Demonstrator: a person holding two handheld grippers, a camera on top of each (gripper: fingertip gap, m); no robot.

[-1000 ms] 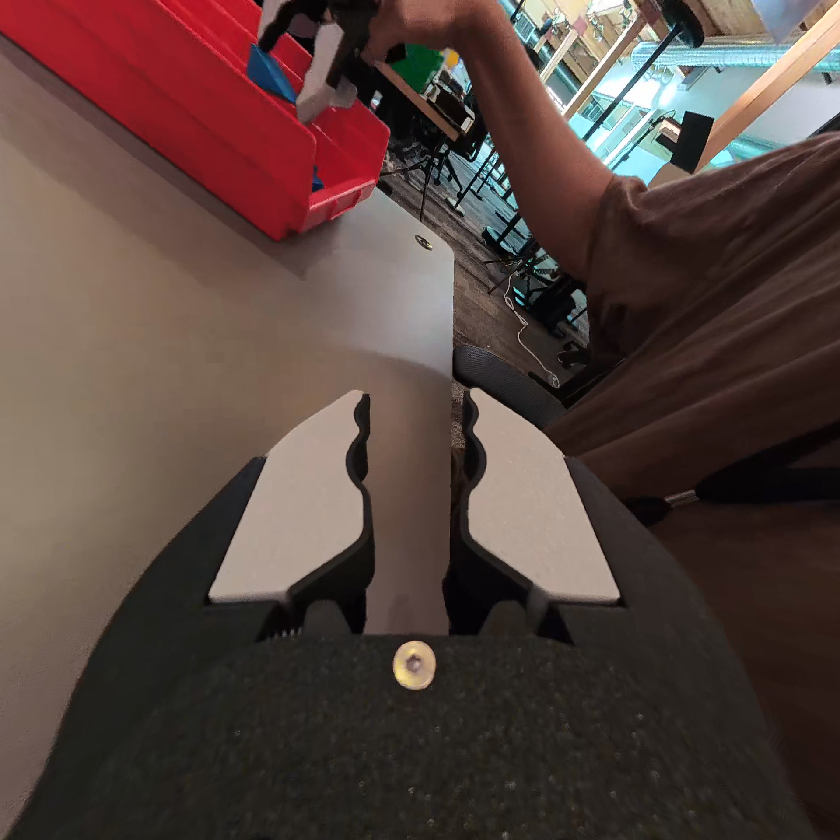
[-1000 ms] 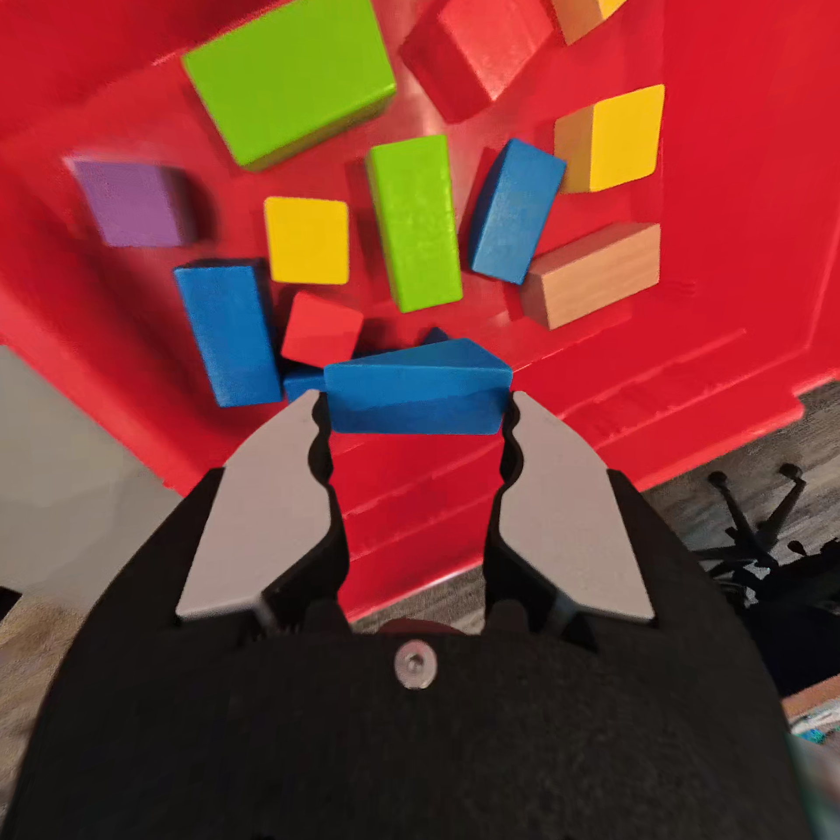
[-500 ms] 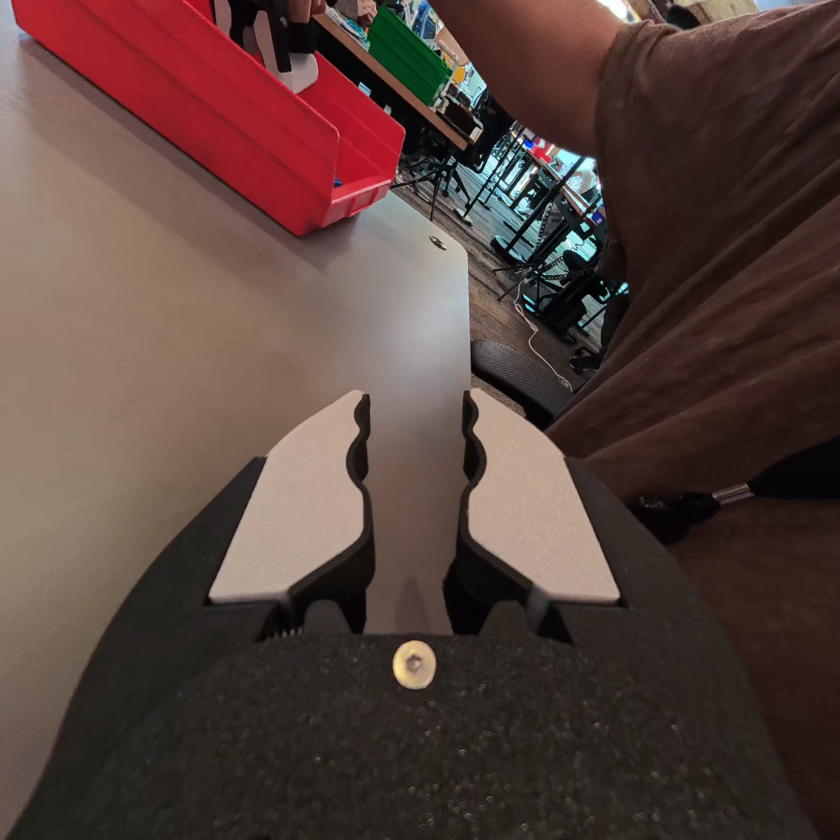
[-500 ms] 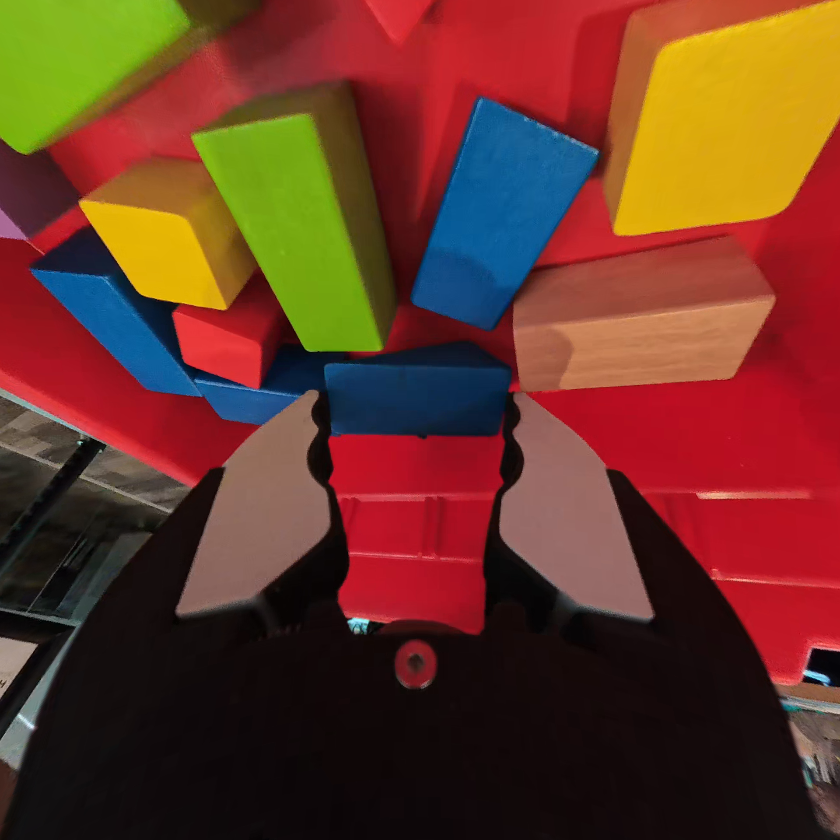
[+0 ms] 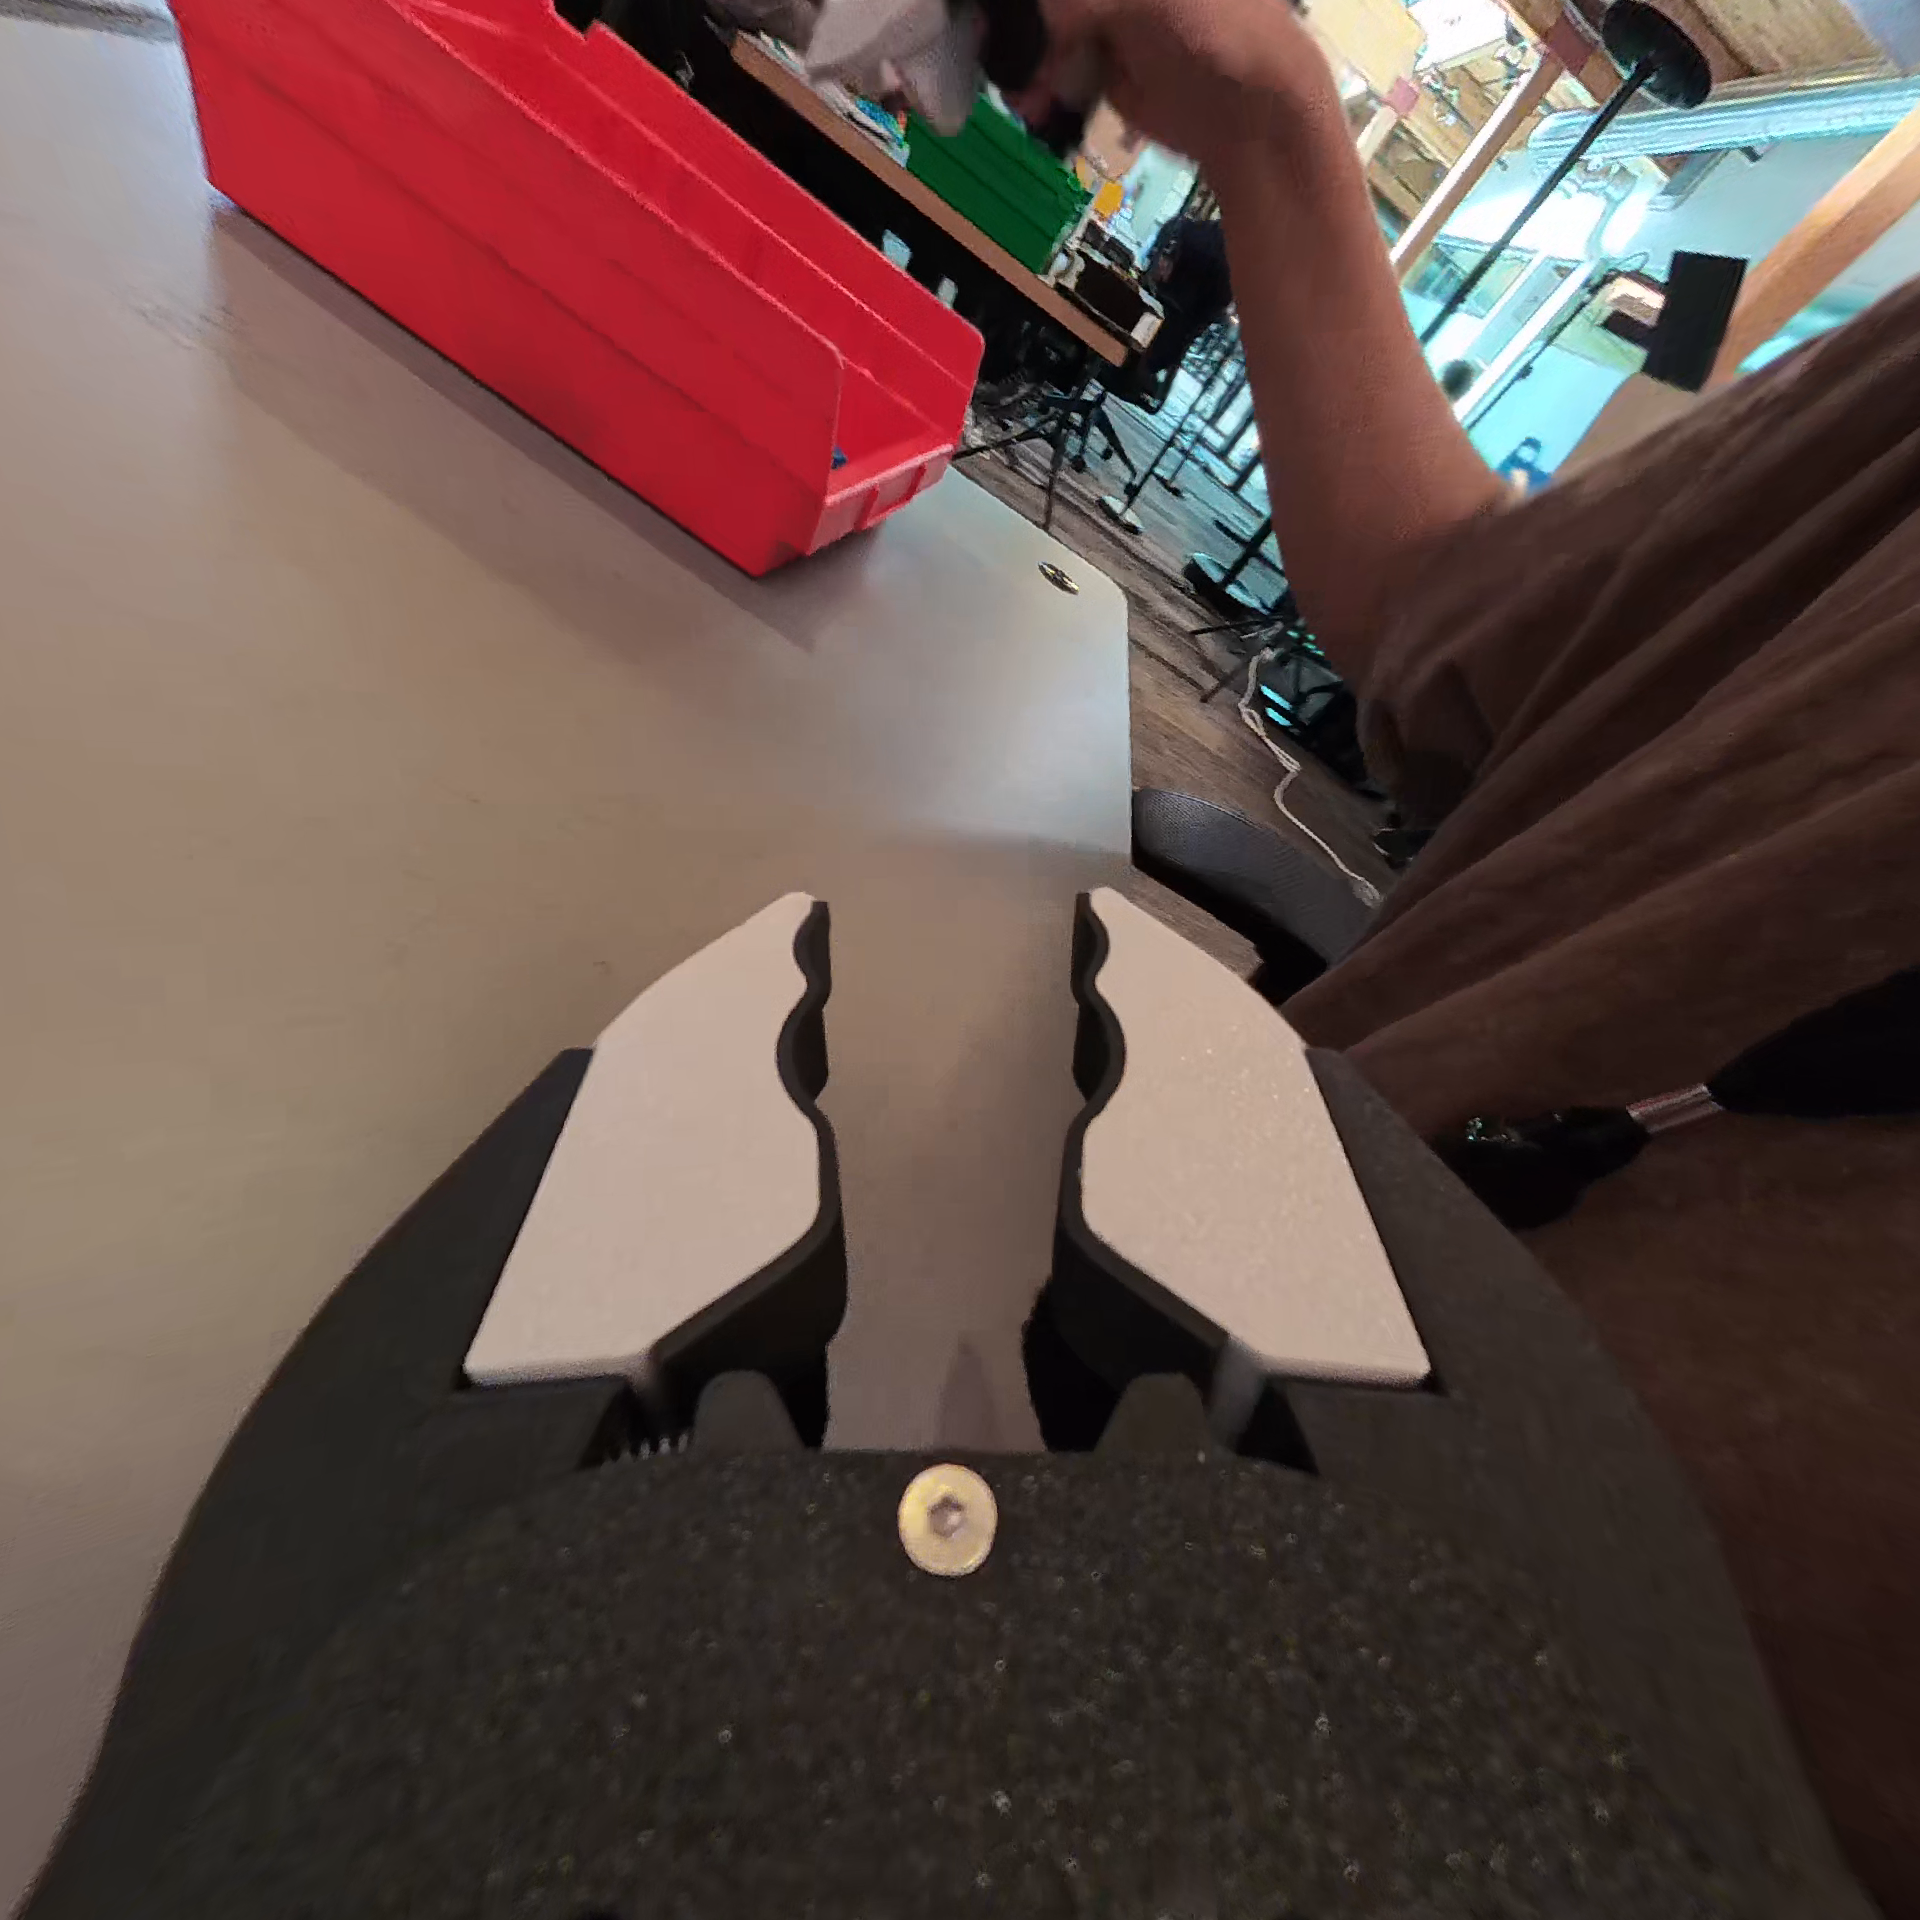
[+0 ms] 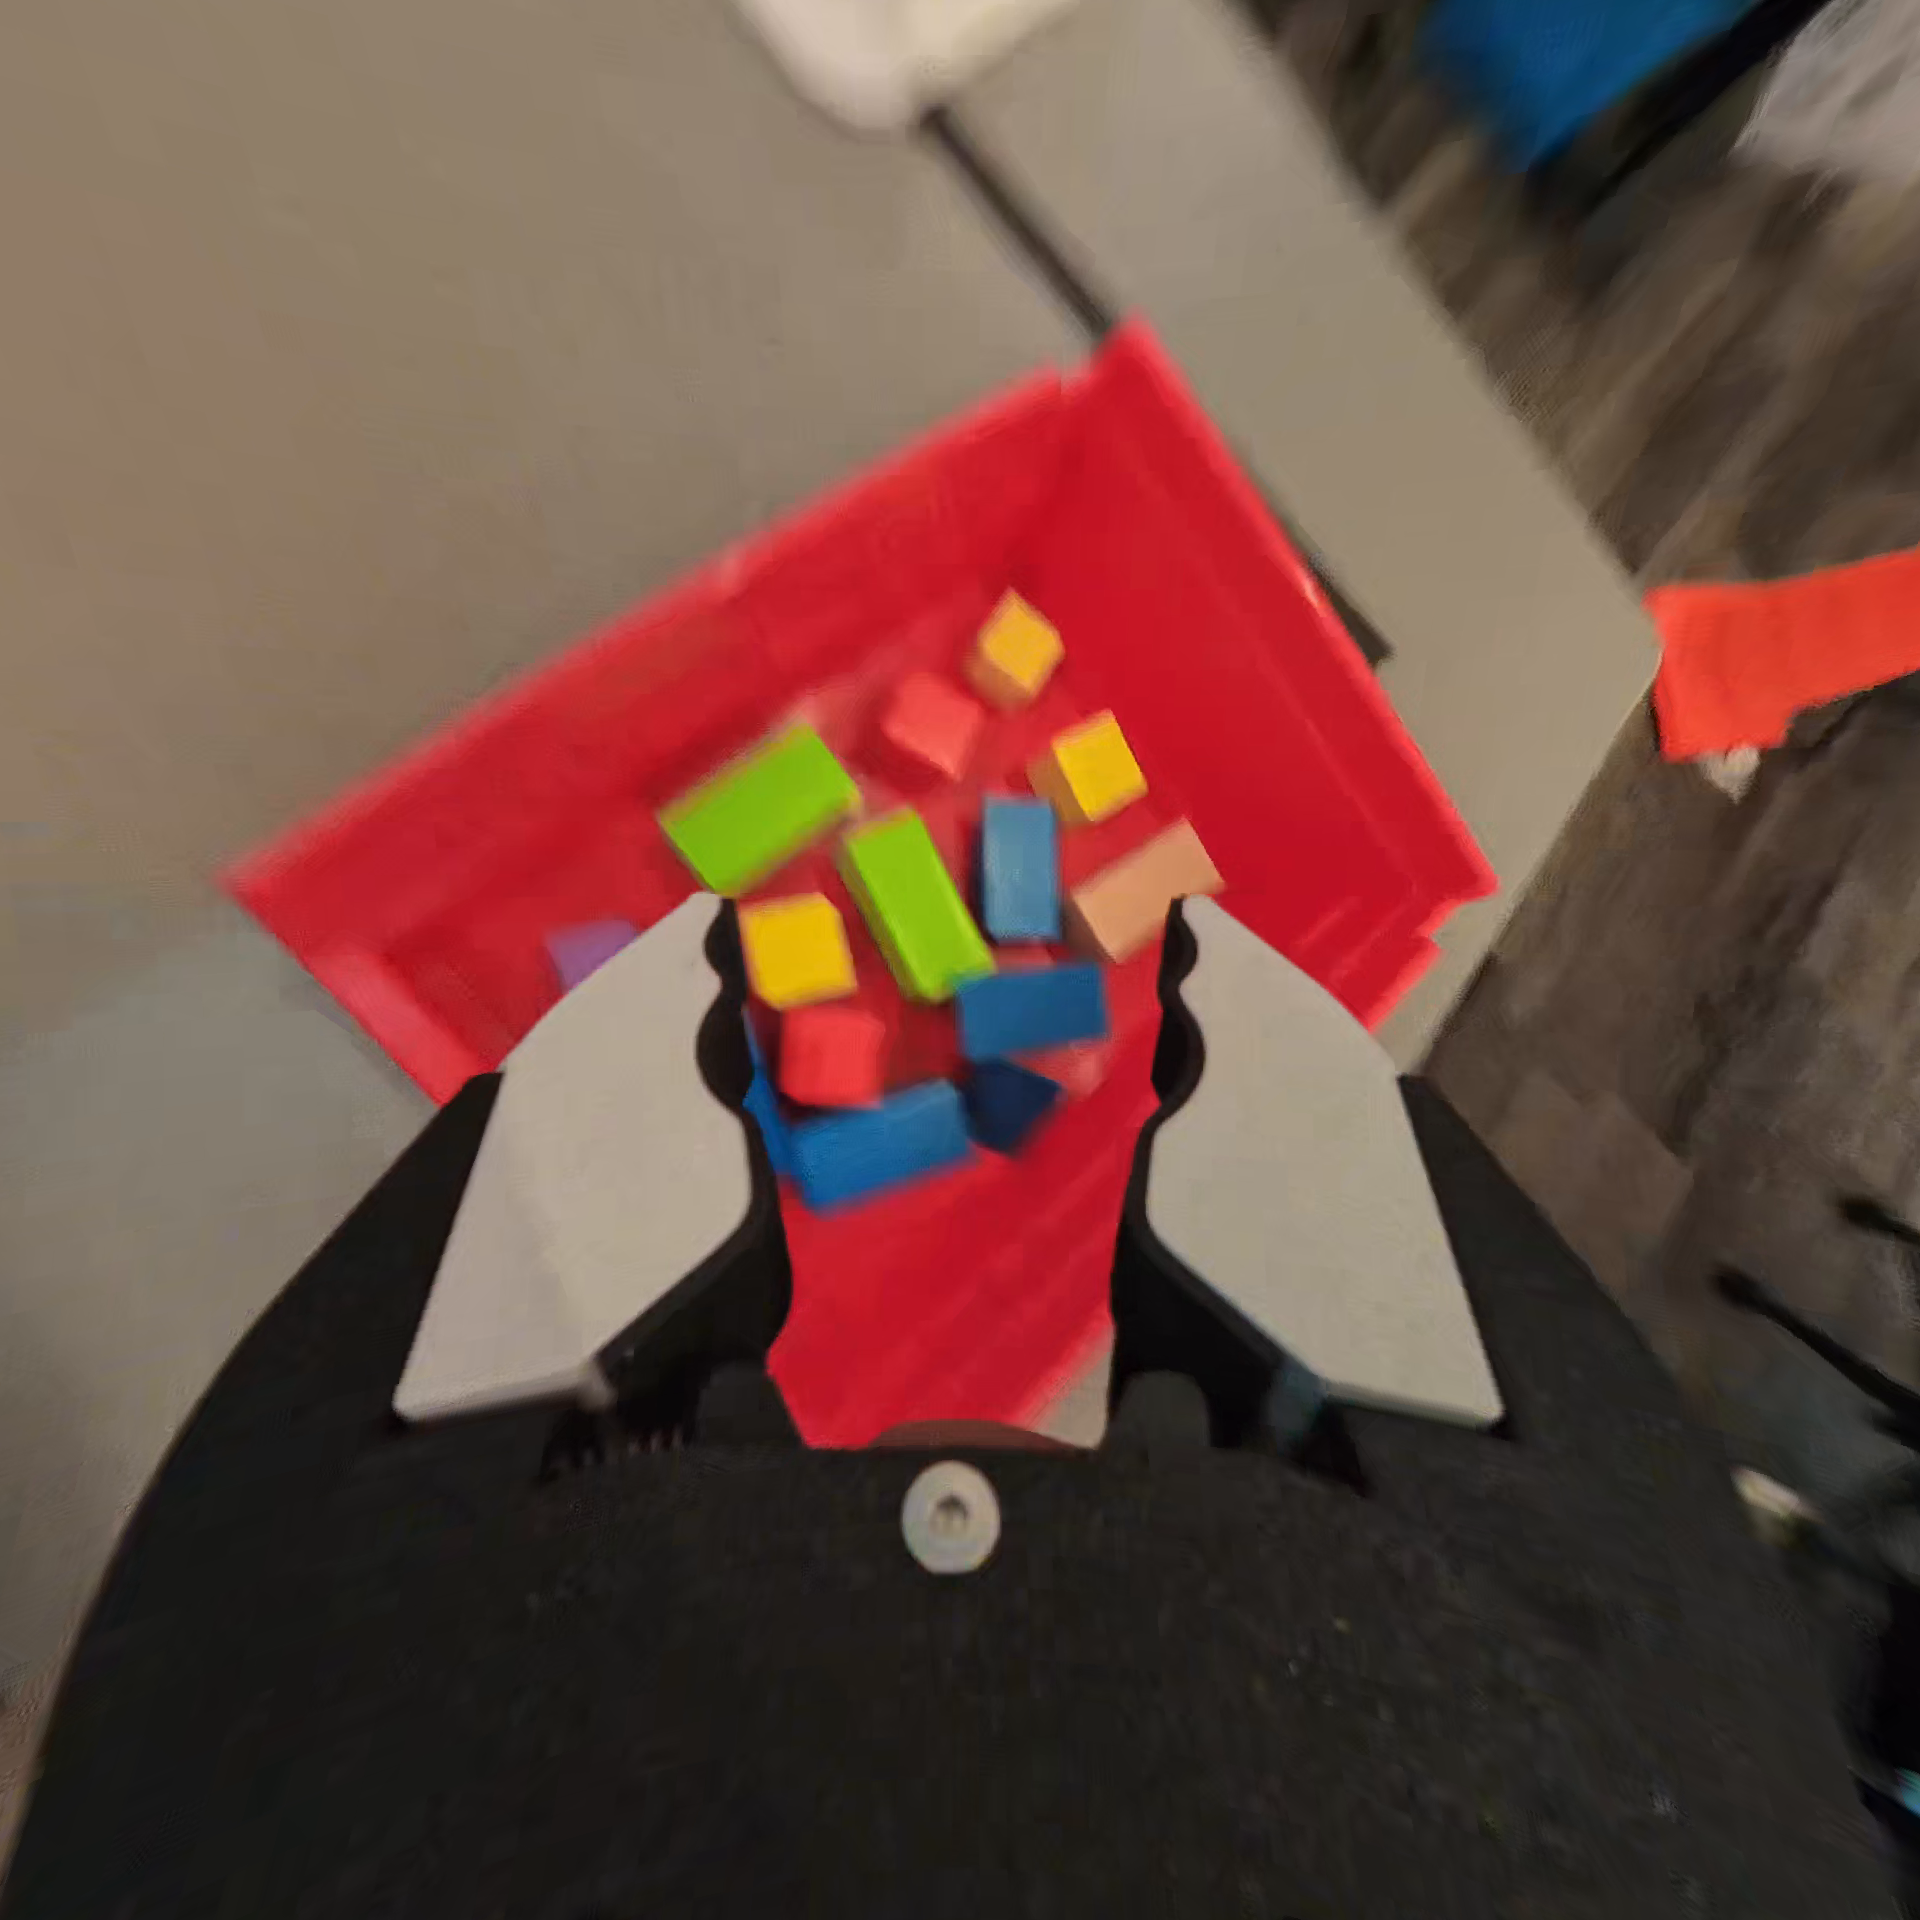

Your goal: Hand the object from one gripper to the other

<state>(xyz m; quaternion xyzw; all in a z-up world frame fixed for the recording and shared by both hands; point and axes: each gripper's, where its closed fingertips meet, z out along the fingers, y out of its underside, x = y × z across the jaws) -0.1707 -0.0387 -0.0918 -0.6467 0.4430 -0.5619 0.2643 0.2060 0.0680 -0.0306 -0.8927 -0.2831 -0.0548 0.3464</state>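
Note:
My right gripper (image 6: 951,914) is open and empty, high above the red bin (image 6: 1195,582); this view is blurred. Several coloured wooden blocks lie in the bin, among them a blue block (image 6: 1029,1013), a long blue one (image 6: 878,1143) and a dark blue wedge (image 6: 1008,1107). My left gripper (image 5: 951,914) is open and empty, low over the grey table (image 5: 312,727) near its front edge. In the left wrist view the red bin (image 5: 582,260) stands at the far left, and the right gripper (image 5: 904,52) shows blurred above it in a person's hand.
The person's arm (image 5: 1340,416) and brown shirt (image 5: 1662,727) fill the right of the left wrist view. The table edge (image 5: 1127,727) drops to a wood floor with chairs and stands. An orange strip (image 6: 1787,665) lies past the table's right side.
My right gripper has let go of the blue block it held, opened, and risen well above the bin. My left gripper stays open over the table, shifted a little.

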